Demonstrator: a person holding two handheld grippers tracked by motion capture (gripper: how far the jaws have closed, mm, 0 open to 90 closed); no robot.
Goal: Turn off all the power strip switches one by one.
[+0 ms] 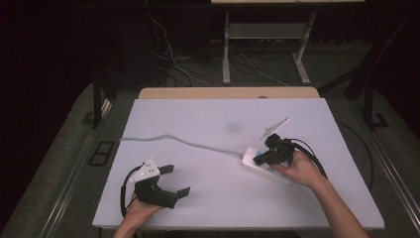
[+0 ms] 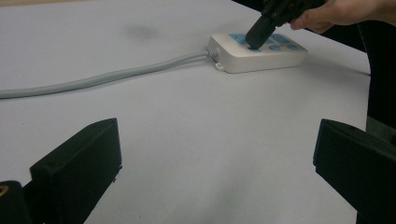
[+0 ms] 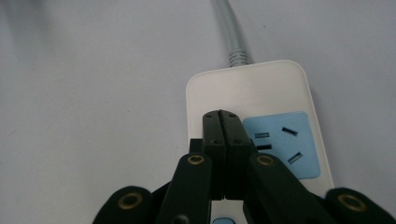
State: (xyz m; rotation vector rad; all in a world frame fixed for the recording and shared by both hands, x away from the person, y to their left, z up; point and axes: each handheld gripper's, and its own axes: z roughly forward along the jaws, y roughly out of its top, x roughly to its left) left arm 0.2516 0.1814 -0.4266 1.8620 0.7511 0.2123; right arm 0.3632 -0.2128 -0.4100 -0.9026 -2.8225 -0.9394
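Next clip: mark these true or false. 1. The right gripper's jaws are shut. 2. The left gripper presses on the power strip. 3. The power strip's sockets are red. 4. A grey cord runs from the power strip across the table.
1. True: the right gripper has its jaws closed, tip on the power strip.
2. False: the left gripper sits open, apart from it.
3. False: they are blue.
4. True: the cord trails left over the table.

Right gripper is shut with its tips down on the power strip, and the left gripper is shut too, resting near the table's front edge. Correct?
Not quite. The left gripper is open: the left gripper view shows its jaws wide apart. The rest holds: the right gripper is shut, tips down on the power strip.
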